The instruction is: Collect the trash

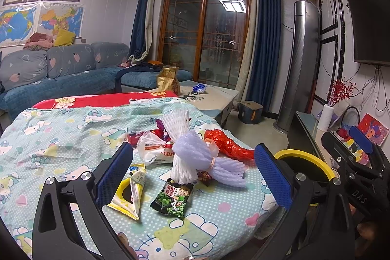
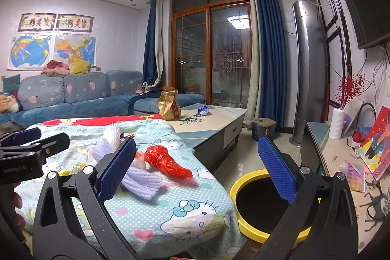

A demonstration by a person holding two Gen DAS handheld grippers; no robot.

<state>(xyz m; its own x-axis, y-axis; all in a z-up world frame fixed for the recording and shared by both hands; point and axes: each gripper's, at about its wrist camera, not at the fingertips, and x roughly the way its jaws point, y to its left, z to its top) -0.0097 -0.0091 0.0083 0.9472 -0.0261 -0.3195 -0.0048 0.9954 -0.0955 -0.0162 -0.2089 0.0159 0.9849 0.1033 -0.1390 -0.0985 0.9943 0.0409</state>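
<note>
A pile of trash lies on the Hello Kitty cloth (image 1: pixel 61 138): white and lilac foam fruit nets (image 1: pixel 187 152), a red net (image 1: pixel 226 145), a white wrapper (image 1: pixel 153 150), a yellow packet (image 1: pixel 129 194) and a green snack packet (image 1: pixel 174 199). My left gripper (image 1: pixel 195 177) is open above the pile, holding nothing. My right gripper (image 2: pixel 197 167) is open and empty, above the cloth's right edge, with the red net (image 2: pixel 168 162) and lilac net (image 2: pixel 141 180) between its fingers' line of view. A yellow-rimmed bin (image 2: pixel 268 206) stands on the floor to the right; it also shows in the left wrist view (image 1: pixel 307 162).
A coffee table (image 2: pixel 219 118) beyond the cloth carries a gold bag (image 2: pixel 169 105) and a blue wrapper (image 2: pixel 203 110). A sofa (image 1: pixel 61 74) lies at the left. A TV stand (image 2: pixel 341 162) with a white vase (image 2: pixel 337 123) lines the right wall. A small stool (image 1: pixel 251 112) sits near the curtain.
</note>
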